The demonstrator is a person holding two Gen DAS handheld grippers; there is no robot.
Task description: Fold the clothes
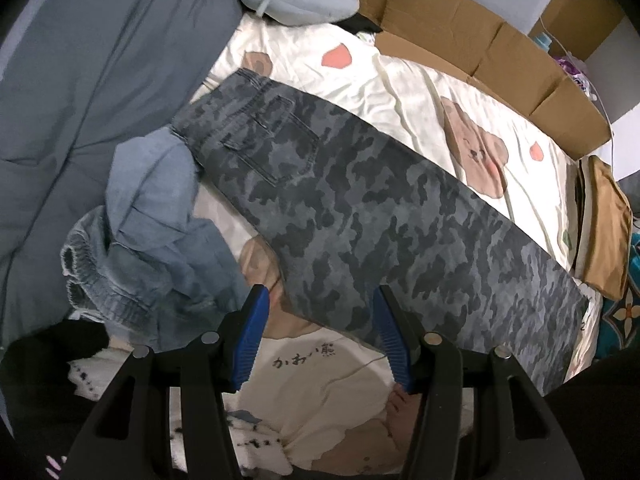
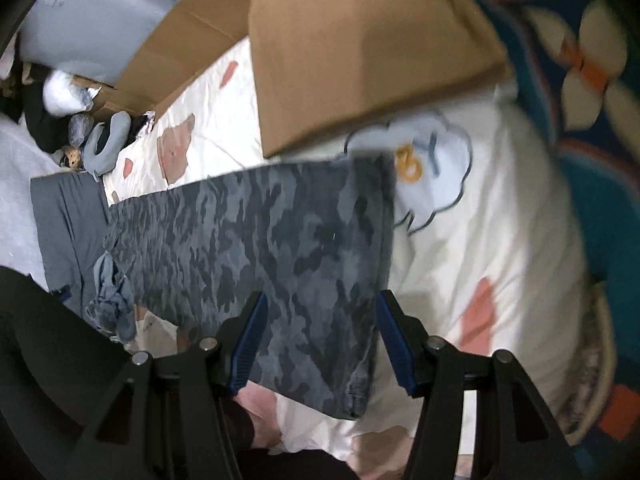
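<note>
On the bed, over a cream bedsheet (image 1: 400,80) printed with bears, the camouflage jeans (image 1: 360,216) are lying flat and doubled leg over leg, running from the waistband at the left of the left wrist view to the hems at the right. Left of the waistband a crumpled blue denim garment (image 1: 160,232) is sitting in a heap, touching the jeans near the back pocket (image 1: 272,140). The left hand-held gripper (image 1: 320,336) is hovering over the near edge of the jeans around the thigh, its blue pads standing apart with nothing clamped between them. Further right, the right hand-held gripper (image 2: 320,340) is hanging above the leg end, jaws likewise released, with the hem corner (image 2: 356,396) lying below and between its fingers but not pinched. Beyond the hems a folded tan garment (image 2: 360,40) is resting on the sheet, close to the jeans but apparently not on them. The denim is looking fairly heavy and stiff for clothing: it should be holding a crease and draping slowly rather than slipping, and it is not fragile. The doubled hems are probably the best place to take hold on the right, gathering both layers, while the left is likely better pinching the near side seam or pinning the thigh as the fold line.
</note>
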